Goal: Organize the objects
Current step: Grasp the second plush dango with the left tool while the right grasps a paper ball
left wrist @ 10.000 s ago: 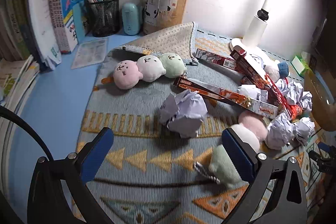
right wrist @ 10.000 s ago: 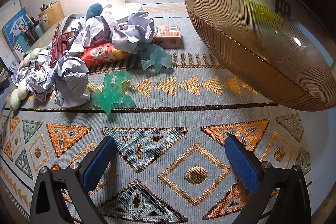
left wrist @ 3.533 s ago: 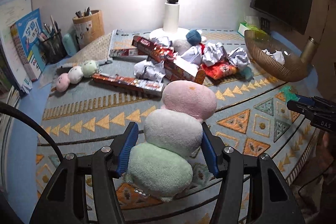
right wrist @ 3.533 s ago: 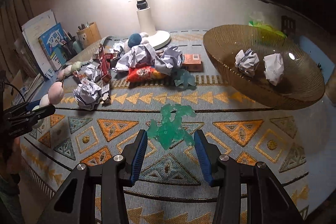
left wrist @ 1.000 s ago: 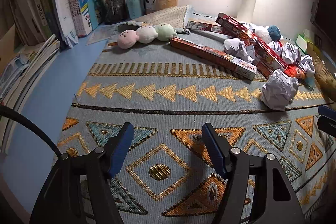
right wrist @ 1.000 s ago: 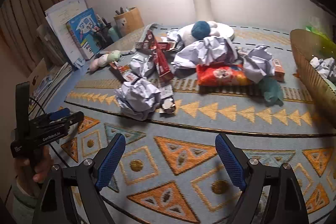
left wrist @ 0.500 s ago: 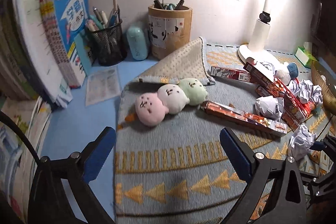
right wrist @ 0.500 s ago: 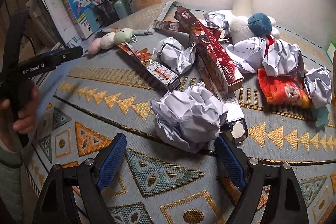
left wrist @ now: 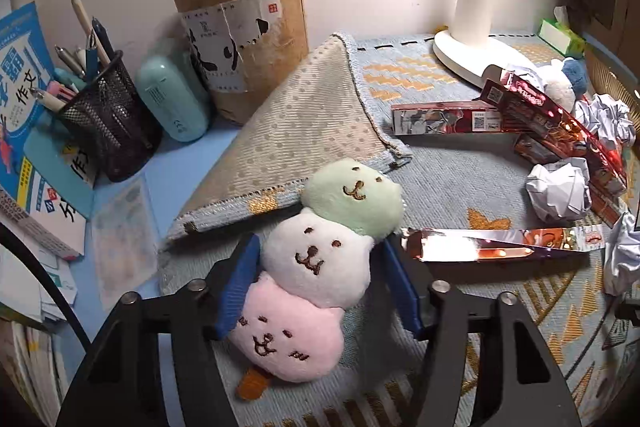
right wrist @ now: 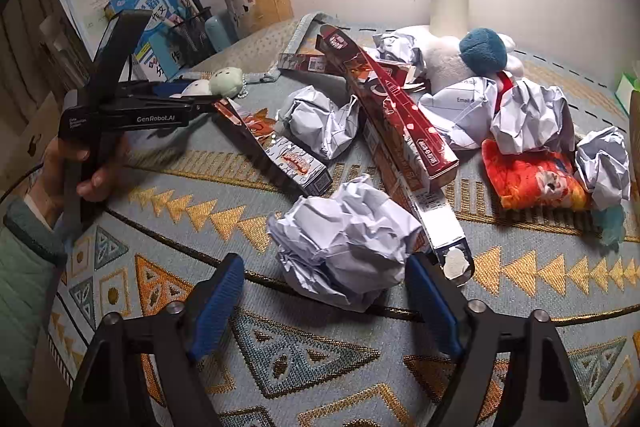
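A plush toy (left wrist: 320,259) made of a green, a white and a pink ball lies on the patterned mat (left wrist: 460,171). My left gripper (left wrist: 318,287) straddles its white ball, jaws closing. The left pad touches the plush, while a thin gap shows at the right pad. In the right wrist view that same gripper (right wrist: 196,93) reaches the plush (right wrist: 224,79) at the mat's far left. A crumpled paper ball (right wrist: 344,251) sits between the closing jaws of my right gripper (right wrist: 324,303), with a gap at the left pad.
Long red boxes (right wrist: 392,111), more paper balls (right wrist: 320,123), an orange snack packet (right wrist: 536,179) and a white-and-blue plush (right wrist: 480,55) crowd the mat's middle. Pen holders (left wrist: 244,35), books (left wrist: 24,99) and a lamp base (left wrist: 472,55) line the back. A hand (right wrist: 92,167) holds the left gripper.
The left gripper moved in over the three-ball plush and its jaws narrowed around it. The right gripper stayed at the paper ball and its jaws came closer together.
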{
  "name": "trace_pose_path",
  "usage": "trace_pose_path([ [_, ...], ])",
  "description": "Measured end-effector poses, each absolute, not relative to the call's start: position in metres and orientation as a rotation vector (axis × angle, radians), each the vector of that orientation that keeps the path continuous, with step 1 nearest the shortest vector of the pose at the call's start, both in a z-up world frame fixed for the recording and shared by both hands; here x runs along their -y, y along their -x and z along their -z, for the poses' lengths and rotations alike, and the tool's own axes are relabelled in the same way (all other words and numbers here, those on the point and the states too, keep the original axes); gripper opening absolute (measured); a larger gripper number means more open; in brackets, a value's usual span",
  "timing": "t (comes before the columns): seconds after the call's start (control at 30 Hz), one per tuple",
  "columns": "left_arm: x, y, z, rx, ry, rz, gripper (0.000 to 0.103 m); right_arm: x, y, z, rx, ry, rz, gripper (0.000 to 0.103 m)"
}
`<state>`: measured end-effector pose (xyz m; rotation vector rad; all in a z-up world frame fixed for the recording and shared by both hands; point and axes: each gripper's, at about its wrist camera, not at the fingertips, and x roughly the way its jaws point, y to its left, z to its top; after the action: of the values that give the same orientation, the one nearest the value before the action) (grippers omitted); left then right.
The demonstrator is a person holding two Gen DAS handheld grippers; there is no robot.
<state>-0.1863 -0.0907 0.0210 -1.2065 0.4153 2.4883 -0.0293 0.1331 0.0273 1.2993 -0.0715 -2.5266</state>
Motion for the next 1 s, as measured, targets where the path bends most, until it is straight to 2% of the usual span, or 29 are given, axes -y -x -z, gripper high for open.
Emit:
trace_pose_path([
  [0.07, 0.089, 0.176, -0.024, -0.446, 1.192, -2.51, 0.047, -0.138, 0.028, -0.029, 0.117, -1.283, 2.518, 0.055],
  [0.4, 0.096, 0.077, -0.062, -0.292, 1.172, -2.648, 0.045, -0.138, 0.022, -0.033, 0.162, -1.213, 2.483, 0.054],
  [0.63, 0.077, -0.005, -0.079, -0.111, 1.138, -2.705, 0.045, -0.152, 0.016, -0.036, 0.204, -1.201, 2.49, 0.054],
  [0.8, 0.045, -0.032, -0.079, -0.103, 1.123, -2.696, 0.045, -0.17, -0.018, -0.043, 0.133, -1.182, 2.557, 0.054],
  [1.0, 0.006, -0.045, -0.069, -0.005, 1.118, -2.639, 0.045, -0.214, -0.059, -0.048, 0.076, -1.169, 2.668, 0.054],
])
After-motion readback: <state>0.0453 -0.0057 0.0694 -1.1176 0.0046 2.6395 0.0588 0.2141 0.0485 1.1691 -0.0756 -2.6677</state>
